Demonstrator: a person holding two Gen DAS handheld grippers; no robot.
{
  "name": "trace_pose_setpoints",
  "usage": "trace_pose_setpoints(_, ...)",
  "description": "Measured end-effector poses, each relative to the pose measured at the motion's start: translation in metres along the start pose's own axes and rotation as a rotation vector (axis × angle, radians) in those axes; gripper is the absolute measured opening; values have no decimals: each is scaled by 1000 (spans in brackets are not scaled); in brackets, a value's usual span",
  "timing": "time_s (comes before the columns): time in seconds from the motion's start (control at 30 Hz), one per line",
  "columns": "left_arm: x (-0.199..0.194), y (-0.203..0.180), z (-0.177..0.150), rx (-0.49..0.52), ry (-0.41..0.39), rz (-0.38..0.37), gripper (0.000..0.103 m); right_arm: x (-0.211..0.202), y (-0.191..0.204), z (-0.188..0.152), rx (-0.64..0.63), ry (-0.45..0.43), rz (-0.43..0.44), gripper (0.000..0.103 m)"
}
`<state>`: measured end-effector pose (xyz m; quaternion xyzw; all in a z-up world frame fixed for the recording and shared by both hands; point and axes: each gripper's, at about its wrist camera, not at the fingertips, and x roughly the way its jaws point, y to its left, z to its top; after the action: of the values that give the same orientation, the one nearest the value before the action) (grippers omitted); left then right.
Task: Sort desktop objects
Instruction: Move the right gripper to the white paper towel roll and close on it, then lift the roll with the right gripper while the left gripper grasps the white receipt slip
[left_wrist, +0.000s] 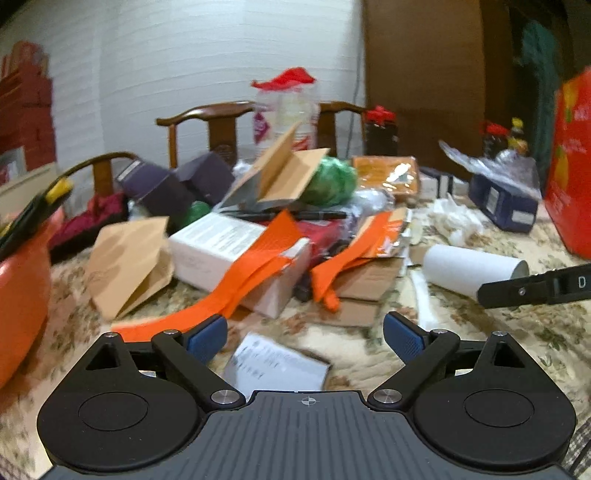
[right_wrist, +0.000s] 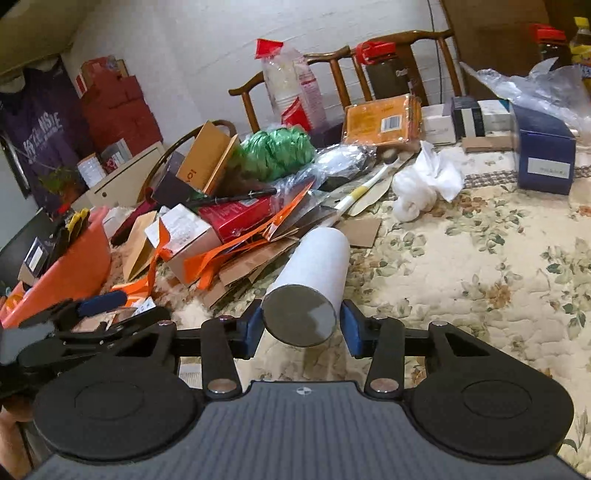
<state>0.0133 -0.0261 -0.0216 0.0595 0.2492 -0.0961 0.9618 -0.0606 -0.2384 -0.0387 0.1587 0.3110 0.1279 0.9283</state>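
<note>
Your right gripper (right_wrist: 301, 328) has the white tube (right_wrist: 314, 273) between its pads, clamped at the grey end; the tube lies on the tablecloth (right_wrist: 480, 266) beside the pile. Left gripper (left_wrist: 304, 338) is spread wide, empty, over a small box (left_wrist: 277, 365). Orange tub (right_wrist: 74, 273) holds a few items; most clutter is still unsorted.

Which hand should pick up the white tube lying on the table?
The right. Its gripper already has the white cardboard tube between its blue fingers. The left gripper is open and empty, over a small white box.
</note>
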Motion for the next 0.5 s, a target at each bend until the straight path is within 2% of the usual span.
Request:
trace_pose_setpoints(0.07, 0, -3, 5, 18, 8, 3, 97, -3, 3, -3, 7, -2, 28, 49)
trace_pose_setpoints(0.17, -4, 2, 7, -14, 62, -78, 97, -16, 7, -3, 20, -26, 89, 48)
trace_pose_setpoints(0.27, -14, 6, -3, -5, 81, -87, 97, -23, 11, -2, 29, -34, 136, 48)
trace_pose_setpoints(0.37, -29, 12, -16, 64, 69, -22, 98, -20, 15, -4, 12, -17, 132, 48)
trace_pose_setpoints(0.47, -30, 18, -21, 121, 60, 90, 98, -15, 20, -7, -9, 6, 119, 48)
trace_pose_setpoints(0.5, -28, 19, -21, 134, 60, 107, 98, -14, 22, -9, -18, 11, 114, 48)
